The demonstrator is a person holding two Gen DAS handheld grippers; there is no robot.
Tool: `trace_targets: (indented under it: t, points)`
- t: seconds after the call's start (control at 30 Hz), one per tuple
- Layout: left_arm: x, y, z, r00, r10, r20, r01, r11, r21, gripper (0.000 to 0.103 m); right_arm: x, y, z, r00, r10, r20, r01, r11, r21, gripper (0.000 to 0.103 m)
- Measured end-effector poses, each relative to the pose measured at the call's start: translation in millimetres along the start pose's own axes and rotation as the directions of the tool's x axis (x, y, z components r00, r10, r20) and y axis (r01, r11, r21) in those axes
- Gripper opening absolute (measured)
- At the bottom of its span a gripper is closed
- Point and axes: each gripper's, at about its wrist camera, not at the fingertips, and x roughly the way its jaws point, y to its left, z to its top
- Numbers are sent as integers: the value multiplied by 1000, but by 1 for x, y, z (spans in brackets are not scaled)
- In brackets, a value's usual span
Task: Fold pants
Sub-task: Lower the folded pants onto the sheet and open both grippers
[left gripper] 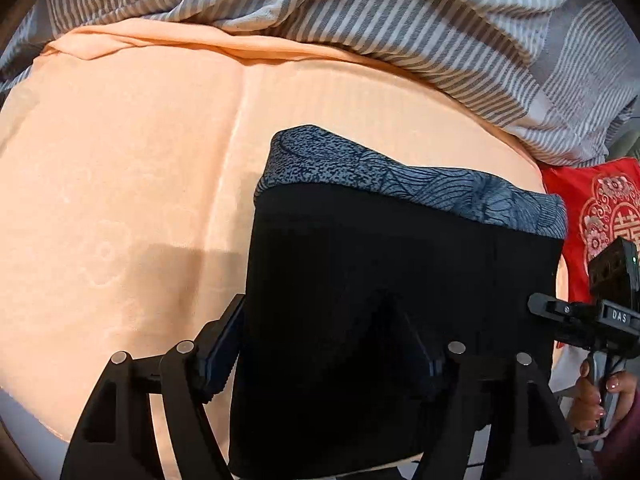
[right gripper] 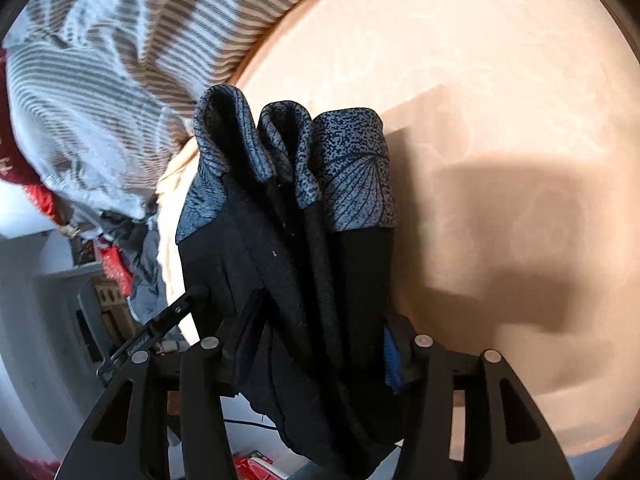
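Observation:
The black pants [left gripper: 400, 280] have a grey-blue patterned band [left gripper: 400, 176] at their far end. In the left wrist view they hang as a flat panel over the peach bed sheet [left gripper: 120, 180]. My left gripper [left gripper: 320, 344] is shut on the pants, one finger [left gripper: 224, 344] showing at the cloth's left edge, the other hidden behind it. In the right wrist view the pants [right gripper: 304, 272] are bunched into several hanging folds. My right gripper [right gripper: 316, 344] is shut on this bunch. It also shows at the right edge of the left wrist view [left gripper: 592, 316].
A grey-and-white striped blanket [left gripper: 360, 12] lies crumpled along the far side of the bed. A red embroidered cushion [left gripper: 600, 216] sits at the right. The bed's edge and a cluttered floor area [right gripper: 112, 272] show left in the right wrist view.

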Motion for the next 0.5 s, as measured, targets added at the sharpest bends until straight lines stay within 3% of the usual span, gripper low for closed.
trace_targets:
  t: [0.07,0.17,0.3,0.4,0.43,0.47,0.5]
  points:
    - [-8,-2,-1,1000,21,23,-21,1000,13,81,-2,9,-1,998,-54,12,54,998,-11,61]
    - [-16,-7,-3,996,76,37,-77,996,35,82,-8,14,-5,991,-133,32,134,991,-10,64]
    - [-25,-18,-7,984,172,50,-175,983,61,82,-25,17,-16,967,-240,87,239,971,25,65]
    - [-37,-31,-10,978,192,77,-199,976,92,82,-44,27,-27,945,-287,155,290,957,4,63]
    - [-40,-35,-11,977,195,81,-202,974,98,82,-48,32,-30,935,-306,177,313,950,-13,60]
    - [-42,-39,-12,977,196,84,-205,973,109,82,-52,38,-35,926,-321,200,334,942,-39,42]
    - [-43,-43,-13,977,197,83,-206,972,117,82,-54,44,-39,920,-330,213,349,935,-61,31]
